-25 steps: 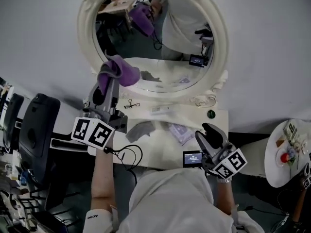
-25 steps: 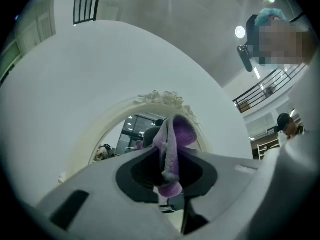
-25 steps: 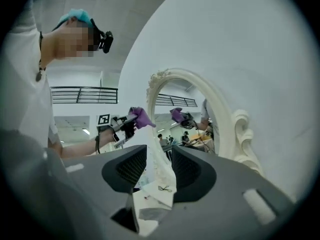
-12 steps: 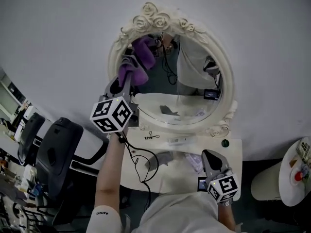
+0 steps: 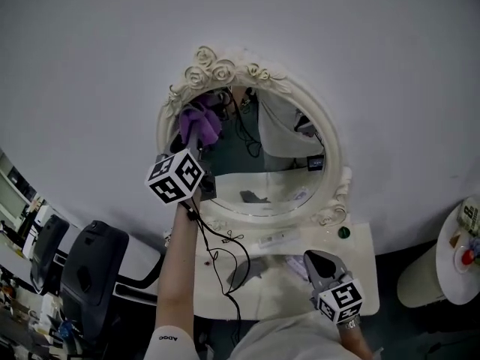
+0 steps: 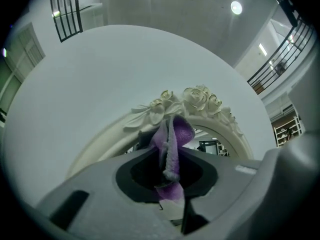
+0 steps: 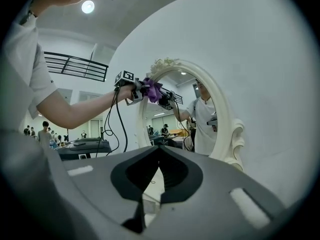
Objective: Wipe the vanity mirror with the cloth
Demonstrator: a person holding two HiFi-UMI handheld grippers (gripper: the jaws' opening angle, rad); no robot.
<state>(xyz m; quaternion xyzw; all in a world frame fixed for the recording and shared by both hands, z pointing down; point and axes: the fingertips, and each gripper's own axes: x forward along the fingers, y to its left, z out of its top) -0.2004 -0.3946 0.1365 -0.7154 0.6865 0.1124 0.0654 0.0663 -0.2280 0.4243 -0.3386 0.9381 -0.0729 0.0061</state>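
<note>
A big grey wall [image 5: 375,66] fills the head view. Against it stands a round mirror [image 5: 262,163] with white roses [image 5: 217,70] on top. Below the mirror, at six o'clock, is a white bench [image 5: 364,257].

The left tongs [image 5: 193,132] reach up to the mirror's edge at about ten o'clock. Their jaws are nearly closed and pinch the purple cloth [image 5: 201,118] tight. The cloth bunches out past the tips, right by the glass near the roses. I cannot tell if it touches the glass.

The right tongs [image 5: 316,261] hang low over the bench at about five o'clock, with jaws shut and nothing in them.

The wiping looks like it is just starting at the top. Next, I think the cloth needs to press flat on the glass and slide across and down. A soft push should keep the mirror from tipping.
</note>
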